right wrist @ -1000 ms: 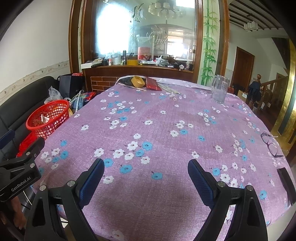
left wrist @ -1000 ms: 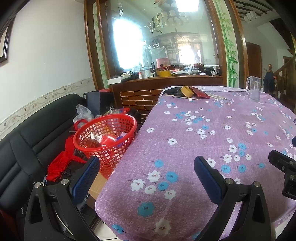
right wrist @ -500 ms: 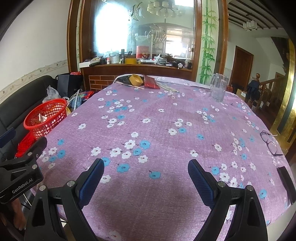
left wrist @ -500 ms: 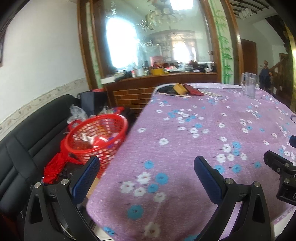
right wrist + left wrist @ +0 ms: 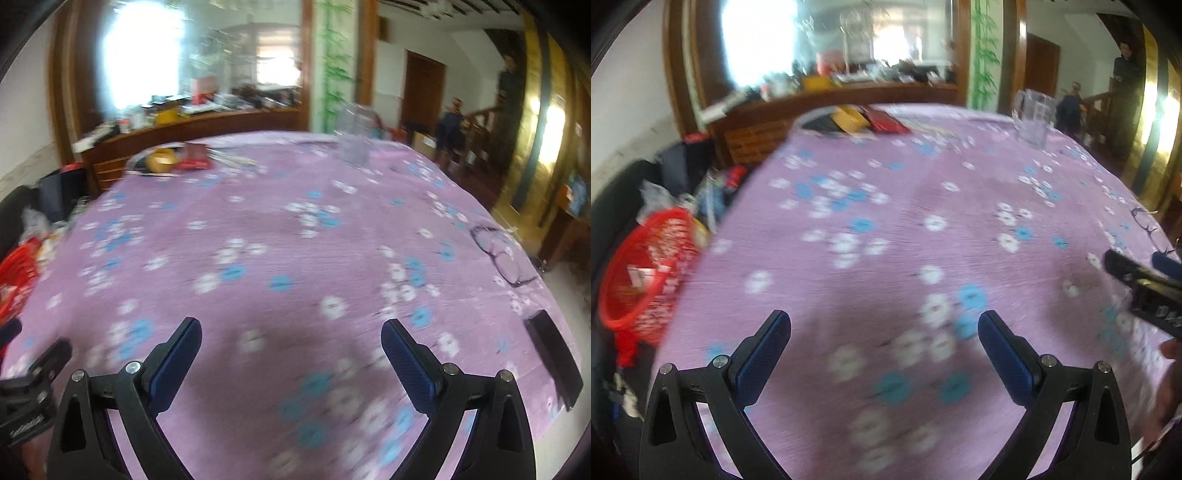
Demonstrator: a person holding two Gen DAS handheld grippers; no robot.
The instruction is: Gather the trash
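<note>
A red mesh basket (image 5: 642, 266) with scraps in it stands left of the table; its edge shows in the right wrist view (image 5: 16, 280). A yellow tape roll (image 5: 160, 160) and a red packet (image 5: 194, 155) lie at the far edge of the purple flowered tablecloth (image 5: 295, 251); they also show in the left wrist view, the roll (image 5: 849, 118) beside the packet (image 5: 886, 122). My left gripper (image 5: 884, 328) is open and empty over the near tablecloth (image 5: 905, 240). My right gripper (image 5: 291, 336) is open and empty too. Both views are blurred.
A clear glass jug (image 5: 354, 140) stands at the far right of the table. Eyeglasses (image 5: 498, 254) and a black phone (image 5: 552, 360) lie near the right edge. A black sofa with bags (image 5: 683, 177) is on the left. A wooden counter (image 5: 192, 125) runs behind.
Both grippers have swung to the right: the basket has slid toward the left edge of each view, and the eyeglasses and phone now show more. Both stay open.
</note>
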